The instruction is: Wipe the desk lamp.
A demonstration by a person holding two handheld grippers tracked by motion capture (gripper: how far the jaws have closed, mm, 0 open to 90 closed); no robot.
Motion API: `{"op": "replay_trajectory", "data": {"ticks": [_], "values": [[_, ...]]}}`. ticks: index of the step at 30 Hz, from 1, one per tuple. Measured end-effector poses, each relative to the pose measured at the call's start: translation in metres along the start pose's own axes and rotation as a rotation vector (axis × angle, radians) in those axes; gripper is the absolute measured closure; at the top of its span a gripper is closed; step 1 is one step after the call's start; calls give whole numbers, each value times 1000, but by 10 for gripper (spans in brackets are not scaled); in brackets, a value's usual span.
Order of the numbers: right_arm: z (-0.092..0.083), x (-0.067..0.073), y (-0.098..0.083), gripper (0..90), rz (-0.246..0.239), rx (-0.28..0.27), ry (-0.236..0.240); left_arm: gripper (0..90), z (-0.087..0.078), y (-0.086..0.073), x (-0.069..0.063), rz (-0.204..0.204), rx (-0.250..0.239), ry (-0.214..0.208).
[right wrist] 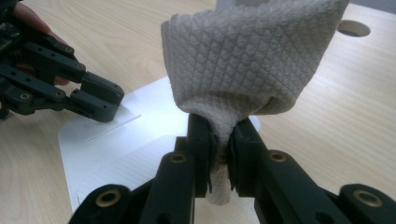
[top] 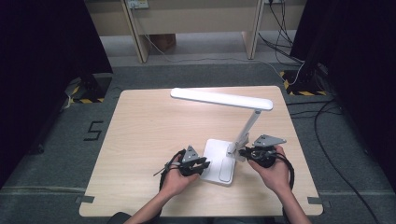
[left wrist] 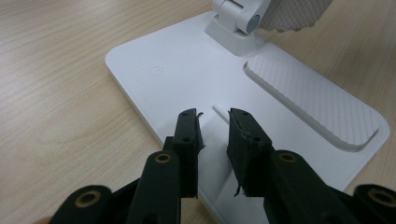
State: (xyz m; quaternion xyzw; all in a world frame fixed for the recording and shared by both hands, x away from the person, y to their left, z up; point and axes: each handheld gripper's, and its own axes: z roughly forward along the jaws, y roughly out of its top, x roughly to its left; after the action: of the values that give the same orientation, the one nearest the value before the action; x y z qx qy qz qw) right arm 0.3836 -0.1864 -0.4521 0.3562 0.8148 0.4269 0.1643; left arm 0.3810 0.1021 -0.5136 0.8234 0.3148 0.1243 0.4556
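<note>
Right gripper [right wrist: 219,140] clamps a bunched cloth [right wrist: 247,60] that rises upright above its jaws. Left gripper [left wrist: 214,126], jaws slightly apart and empty, rests on the lamp base [left wrist: 187,74].

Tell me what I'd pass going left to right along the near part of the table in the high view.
Left tool → white lamp base → right tool, which holds a cloth.

A desk lamp [top: 223,140] stands on the tabletop [top: 140,135], near its front edge and right of the middle. The left gripper [top: 201,164] rests on the left side of the lamp's base [left wrist: 187,79]. The right gripper [top: 243,151] sits just right of the lamp's stem, pinching a cloth [right wrist: 247,60] above the base.
</note>
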Motion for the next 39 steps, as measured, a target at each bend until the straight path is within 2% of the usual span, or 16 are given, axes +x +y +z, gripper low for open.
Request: {"op": "replay_trajectory", "data": {"ticks": [11,15,19,27,31,39], "values": [[12,1,-8,810,16,32,25,729,0,0,0,1,-4,2],[18,0,-12,809,31,66,41,729,0,-1,0,-1,-6,2],[22,-5,-16,809,44,76,18,730,0,-1,0,0,-7,2],[33,-22,-13,808,63,57,-44,730,0,-1,0,-1,-7,3],[39,-32,-12,808,87,37,-70,729,0,-1,0,-1,-7,2],[51,-38,-10,808,101,43,-79,730,0,-2,-1,-3,-12,4]]}}
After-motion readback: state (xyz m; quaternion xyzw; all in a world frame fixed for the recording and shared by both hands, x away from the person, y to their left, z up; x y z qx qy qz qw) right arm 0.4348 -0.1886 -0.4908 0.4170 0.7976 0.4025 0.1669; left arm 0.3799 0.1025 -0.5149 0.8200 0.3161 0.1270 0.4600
